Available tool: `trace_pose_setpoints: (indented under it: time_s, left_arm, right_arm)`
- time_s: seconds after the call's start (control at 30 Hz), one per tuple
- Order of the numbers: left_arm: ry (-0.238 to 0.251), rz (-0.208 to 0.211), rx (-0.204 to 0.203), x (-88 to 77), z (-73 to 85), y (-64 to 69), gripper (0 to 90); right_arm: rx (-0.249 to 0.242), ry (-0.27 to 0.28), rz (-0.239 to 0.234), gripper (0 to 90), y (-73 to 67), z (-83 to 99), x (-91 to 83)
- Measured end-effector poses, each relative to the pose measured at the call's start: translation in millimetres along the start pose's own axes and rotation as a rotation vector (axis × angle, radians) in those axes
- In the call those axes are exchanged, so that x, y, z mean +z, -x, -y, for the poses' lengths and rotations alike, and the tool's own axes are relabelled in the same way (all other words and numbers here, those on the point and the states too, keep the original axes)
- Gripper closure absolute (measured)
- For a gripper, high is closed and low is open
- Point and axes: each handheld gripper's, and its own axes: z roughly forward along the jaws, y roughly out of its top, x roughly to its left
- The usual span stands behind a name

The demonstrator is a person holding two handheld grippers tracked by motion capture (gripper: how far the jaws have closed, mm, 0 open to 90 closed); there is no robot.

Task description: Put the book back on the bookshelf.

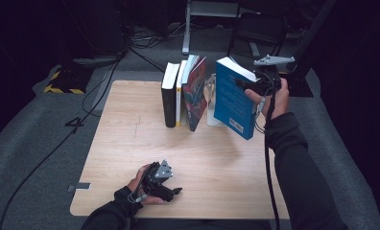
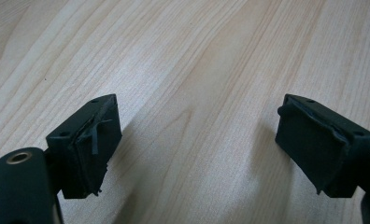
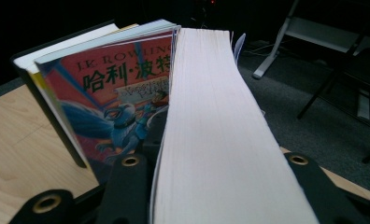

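Observation:
A thick blue book (image 1: 232,98) hangs tilted over the back right of the wooden table (image 1: 130,143). My right gripper (image 1: 245,84) is shut on its upper edge. In the right gripper view its white page block (image 3: 216,130) runs between the two jaws of that gripper (image 3: 218,186). Left of it, a red illustrated book (image 1: 195,93) (image 3: 122,102) leans against a row of upright books (image 1: 173,93). My left gripper (image 1: 172,190) rests low on the table near the front edge. It stands open (image 2: 197,144) with bare wood between its pads.
A pale bookend (image 1: 210,96) stands between the row and the blue book. Behind the table, on grey floor, are a chair (image 1: 257,28), a metal stand (image 1: 202,14) and cables (image 1: 106,81). A yellow-and-black striped base (image 1: 63,81) sits at the far left.

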Motion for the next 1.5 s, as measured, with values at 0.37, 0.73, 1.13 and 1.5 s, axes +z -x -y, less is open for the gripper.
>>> trace_pose_setpoints:
  time_s: [0.37, 0.73, 1.13, 1.5]
  left_arm:
    - [0.000, 0.000, 0.000, 0.0, 0.0, 0.0, 14.2]
    - [0.000, 0.000, 0.001, 0.0, 0.0, 0.0, 14.2]
    - [0.000, 0.000, -0.001, -0.2, 0.2, 0.3, 14.3]
    - [0.000, 0.000, 0.001, 0.1, -0.1, 0.0, 14.2]
  right_arm:
    - [0.057, 0.019, 0.045, 60.3, 1.3, -4.8, 38.5]
    - [0.102, 0.040, 0.097, 60.2, 3.6, 3.8, 67.3]
    - [0.108, 0.082, 0.106, 59.8, -1.7, 16.6, 62.5]
    - [0.116, 0.093, 0.072, 59.3, -5.7, 47.2, 39.5]
